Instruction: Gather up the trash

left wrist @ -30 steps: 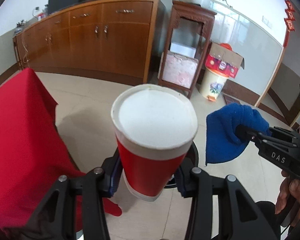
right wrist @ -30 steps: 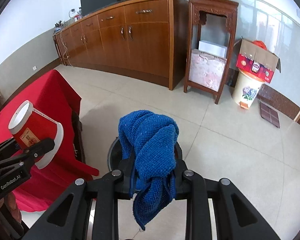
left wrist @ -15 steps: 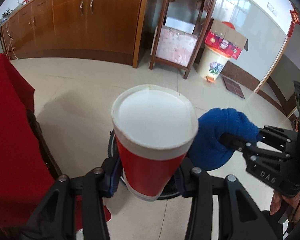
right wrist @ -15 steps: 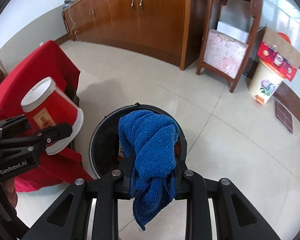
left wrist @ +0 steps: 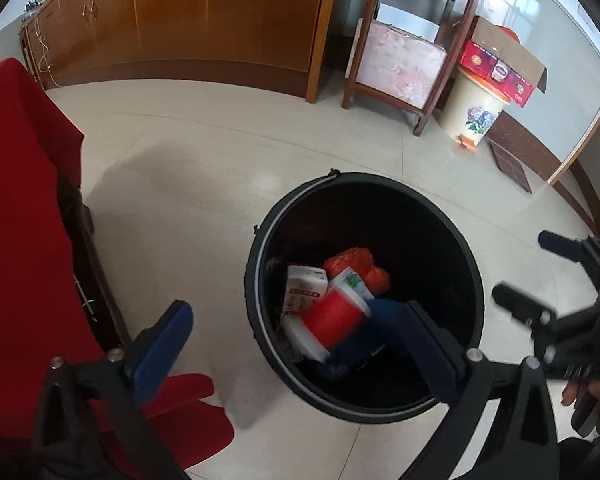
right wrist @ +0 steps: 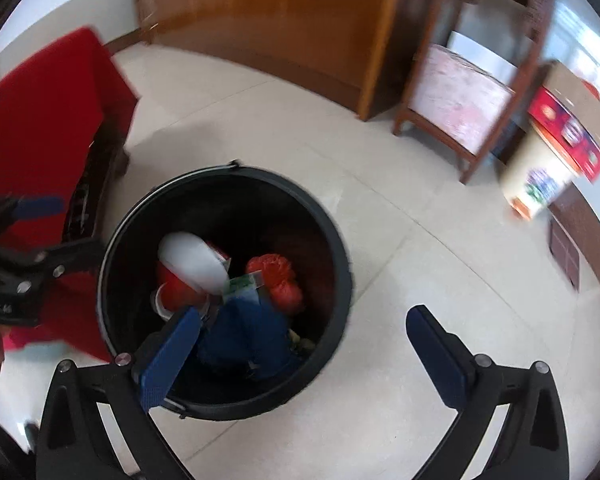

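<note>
The tiled floor [left wrist: 204, 168] spreads beneath both tools, with a red cloth [left wrist: 16, 200] draped to the left of the left hand-held gripper [left wrist: 300, 344]. A black bin [left wrist: 466, 272] stands directly below and ahead of it. Inside the bin lie a blue towel [right wrist: 248, 332], a red paper cup [left wrist: 334, 318], an orange bag [left wrist: 356, 264] and a white carton [left wrist: 302, 286]. The left hand-held gripper's jaws are opening, spread wide with nothing between them. The right hand-held gripper [right wrist: 304, 352] is likewise opening, empty, its left finger over the bin's rim.
</note>
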{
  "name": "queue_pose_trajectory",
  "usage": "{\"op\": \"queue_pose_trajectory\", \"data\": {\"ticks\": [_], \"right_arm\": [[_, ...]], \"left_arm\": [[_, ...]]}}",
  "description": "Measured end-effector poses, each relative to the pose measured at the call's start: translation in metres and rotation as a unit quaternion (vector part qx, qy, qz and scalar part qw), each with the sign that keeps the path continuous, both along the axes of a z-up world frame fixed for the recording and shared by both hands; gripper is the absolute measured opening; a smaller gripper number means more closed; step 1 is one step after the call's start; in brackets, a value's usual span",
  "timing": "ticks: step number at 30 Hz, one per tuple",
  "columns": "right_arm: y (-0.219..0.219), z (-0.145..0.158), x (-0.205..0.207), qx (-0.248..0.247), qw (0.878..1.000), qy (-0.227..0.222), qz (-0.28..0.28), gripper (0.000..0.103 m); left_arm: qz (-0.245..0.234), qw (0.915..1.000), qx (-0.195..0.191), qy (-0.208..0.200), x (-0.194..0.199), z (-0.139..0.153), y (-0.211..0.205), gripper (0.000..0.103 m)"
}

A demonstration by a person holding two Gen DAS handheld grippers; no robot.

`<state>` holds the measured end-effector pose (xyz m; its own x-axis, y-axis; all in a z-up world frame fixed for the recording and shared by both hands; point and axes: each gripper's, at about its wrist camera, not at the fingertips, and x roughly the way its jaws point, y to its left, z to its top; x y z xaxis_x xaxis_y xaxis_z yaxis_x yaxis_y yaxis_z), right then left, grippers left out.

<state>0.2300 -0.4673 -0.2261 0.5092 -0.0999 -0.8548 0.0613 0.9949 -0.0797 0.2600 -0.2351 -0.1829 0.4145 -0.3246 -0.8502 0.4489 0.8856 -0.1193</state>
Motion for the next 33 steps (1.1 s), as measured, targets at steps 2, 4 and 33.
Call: {"op": "queue_pose_trajectory", "data": {"ticks": [2, 4, 33], "right_arm": [[-0.005, 0.004, -0.004, -0.006, 1.0, -0.002, -0.029, 0.103], [-0.006, 0.012, -0.006, -0.016, 0.999, -0.003, -0.051, 0.103], [0.134, 0.24, -0.179, -0.015, 0.983, -0.169, -0.063, 0.103]], "left_arm": [[0.001, 0.9999, 0.009, -0.012, -0.007, 0.008, -0.002, 0.103], [0.009, 0.9992, 0.017, -0.034, -0.017, 0.02, 0.002, 0.103], [0.12, 0.9724, -0.042, -0.196, -0.153, 0.195, 0.131, 0.103]]}}
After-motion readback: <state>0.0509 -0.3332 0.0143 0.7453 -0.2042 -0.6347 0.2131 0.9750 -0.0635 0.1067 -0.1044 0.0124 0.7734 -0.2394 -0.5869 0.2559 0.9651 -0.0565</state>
